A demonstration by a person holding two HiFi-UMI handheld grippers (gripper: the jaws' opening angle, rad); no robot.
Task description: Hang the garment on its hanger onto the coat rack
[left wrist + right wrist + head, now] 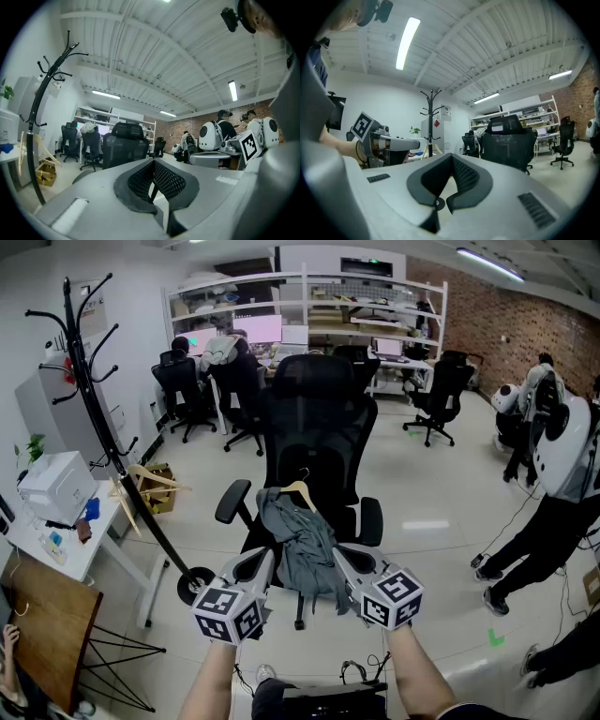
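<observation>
Both of my grippers are pressed together with nothing between the pads. The left gripper [261, 566] and right gripper [345, 559] are held level, side by side, on my side of the black office chair [319, 418].

The grey garment [305, 549] lies slumped on that chair's seat. It is draped over a wooden hanger [298, 491], and the hanger's metal hook [302, 474] stands up against the backrest. The black coat rack [94, 381] stands well off to my left beside the white worktop [66, 559]. A bare wooden hanger [150, 479] sits low down near its pole.

I judge the load to be light. The cloth is soft and loose, so pinching fabric alone would likely drag it off the hanger or let it slide. The hanger is the stiff part, so I would grip the wood at its neck, just under the hook. That leaves the hook free to go over a peg. The other gripper could steady a shoulder of the hanger so the garment does not swing or slip while I carry it.
</observation>
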